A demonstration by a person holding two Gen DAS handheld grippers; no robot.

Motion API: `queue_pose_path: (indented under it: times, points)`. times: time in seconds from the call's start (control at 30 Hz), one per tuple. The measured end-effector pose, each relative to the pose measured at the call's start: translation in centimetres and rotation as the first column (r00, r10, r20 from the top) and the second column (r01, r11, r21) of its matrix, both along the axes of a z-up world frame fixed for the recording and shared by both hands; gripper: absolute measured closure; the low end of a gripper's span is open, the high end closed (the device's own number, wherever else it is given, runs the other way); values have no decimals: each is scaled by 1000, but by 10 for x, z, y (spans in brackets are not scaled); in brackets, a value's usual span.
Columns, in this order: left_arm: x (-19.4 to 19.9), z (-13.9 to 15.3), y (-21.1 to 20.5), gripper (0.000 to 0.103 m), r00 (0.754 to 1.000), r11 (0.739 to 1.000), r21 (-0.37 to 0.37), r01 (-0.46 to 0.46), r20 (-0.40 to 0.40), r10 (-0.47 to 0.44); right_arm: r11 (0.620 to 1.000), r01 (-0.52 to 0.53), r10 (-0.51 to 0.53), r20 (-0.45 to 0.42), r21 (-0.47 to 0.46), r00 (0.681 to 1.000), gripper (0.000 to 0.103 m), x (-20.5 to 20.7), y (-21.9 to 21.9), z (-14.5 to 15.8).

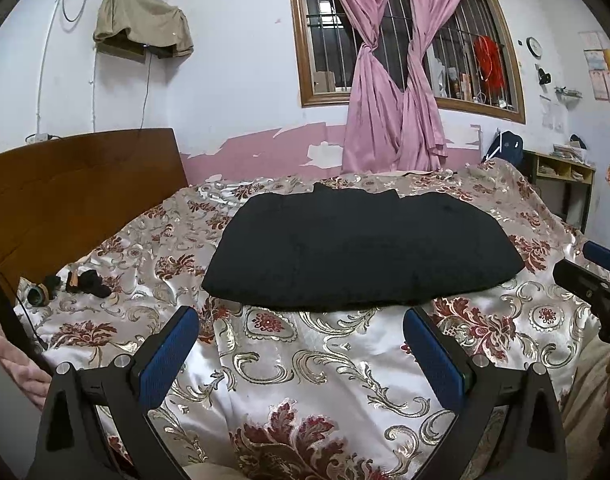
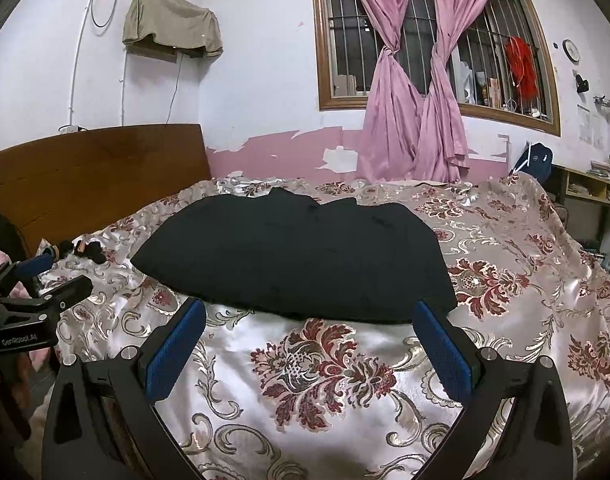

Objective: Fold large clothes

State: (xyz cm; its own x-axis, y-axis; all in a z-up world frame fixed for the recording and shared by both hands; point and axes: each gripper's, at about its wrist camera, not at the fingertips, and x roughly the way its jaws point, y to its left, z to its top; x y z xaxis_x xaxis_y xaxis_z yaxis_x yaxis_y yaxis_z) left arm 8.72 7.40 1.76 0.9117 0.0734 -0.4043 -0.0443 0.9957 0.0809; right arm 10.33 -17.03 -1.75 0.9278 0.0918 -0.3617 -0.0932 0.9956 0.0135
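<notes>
Now both tongs, left (image 1: 301, 344) and right (image 2: 309, 336), gape wide; pinching the slick bedspread (image 1: 325, 380) with the garment (image 1: 361, 252) could drag it askew.

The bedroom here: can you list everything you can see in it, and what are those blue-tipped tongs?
Garment: one, black, folded flat on the bed.
Bedspread: one, silver with red flowers, covering the bed.
Headboard: one, brown wood, left.
Small dark items: a few, near the headboard.
Curtains: two, pink, knotted at the barred window.
Cloth: one, beige, draped high on the wall.
Clock: one, round, right wall.
Shelf: one, yellow, right.
Left gripper: open, empty.
Right gripper: open, empty.
</notes>
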Motion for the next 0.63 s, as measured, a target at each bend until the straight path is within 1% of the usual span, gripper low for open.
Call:
queue_pose_path:
  times: [0.2, 0.33, 0.4, 0.53, 0.63]
  points:
    - [0, 2, 0, 0, 1000, 1000, -2, 5, -2, -5, 1000, 0, 0, 0, 0, 1000, 2, 0, -1, 0]
    - [3, 2, 0, 0, 999, 999, -41, 23, -24, -24, 1000, 0, 0, 0, -1, 1000, 2, 0, 0, 0]
    - [4, 1, -1, 0, 999, 999, -44, 1, -33, -3, 1000, 0, 0, -1, -1, 1000, 2, 0, 0, 0]
    - [5, 1, 1, 0, 1000, 998, -65, -4, -28, 2, 1000, 2, -2, 1, -2, 1000, 2, 0, 0, -1]
    - [5, 0, 1, 0, 1000, 998, -59, -13, -25, 11, 1000, 5, -5, 2, 0, 1000, 2, 1, 1, -3]
